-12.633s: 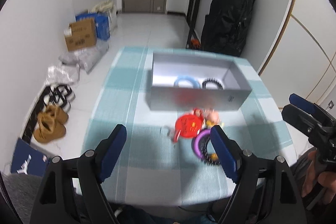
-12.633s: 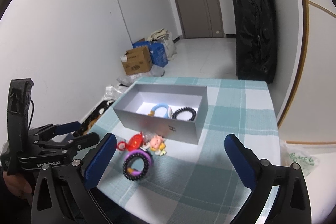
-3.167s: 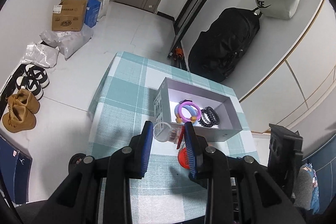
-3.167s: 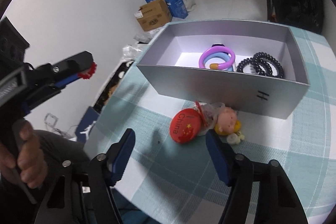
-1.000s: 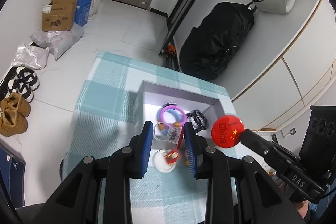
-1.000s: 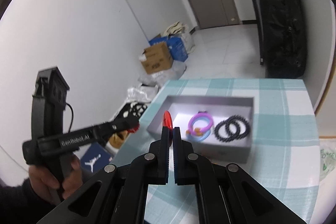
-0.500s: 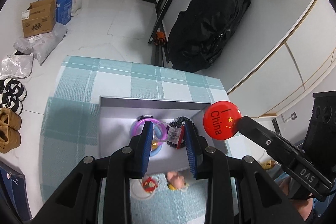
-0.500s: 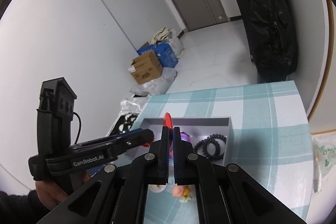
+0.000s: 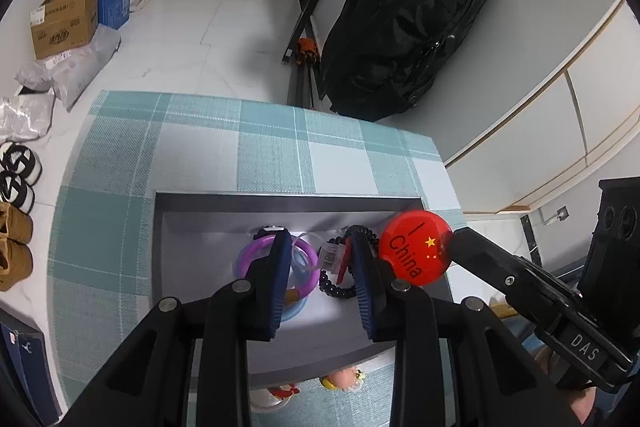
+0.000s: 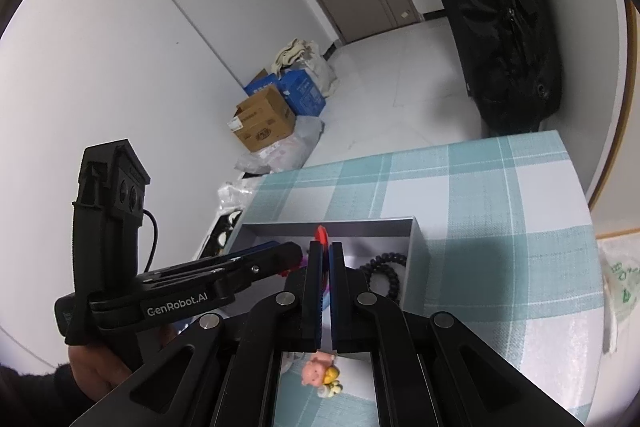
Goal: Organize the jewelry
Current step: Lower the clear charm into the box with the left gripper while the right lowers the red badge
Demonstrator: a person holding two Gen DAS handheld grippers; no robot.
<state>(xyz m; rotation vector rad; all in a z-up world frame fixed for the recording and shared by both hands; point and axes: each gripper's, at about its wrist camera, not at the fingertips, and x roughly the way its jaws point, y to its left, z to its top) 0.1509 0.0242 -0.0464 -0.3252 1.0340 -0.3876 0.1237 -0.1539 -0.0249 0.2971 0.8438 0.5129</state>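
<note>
**Both grippers hang over the box**

The box (image 9: 224,307) sits mid-table (image 9: 192,147) to catch things. The right gripper (image 10: 326,259) pinches the red badge (image 9: 416,247) at 3 o'clock. The left gripper (image 9: 320,259) pinches a small tagged trinket (image 9: 334,255), ready to drop.

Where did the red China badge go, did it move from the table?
Yes. The red China badge left the tablecloth in front of the grey box; now the right gripper holds it above the box's right end.
</note>
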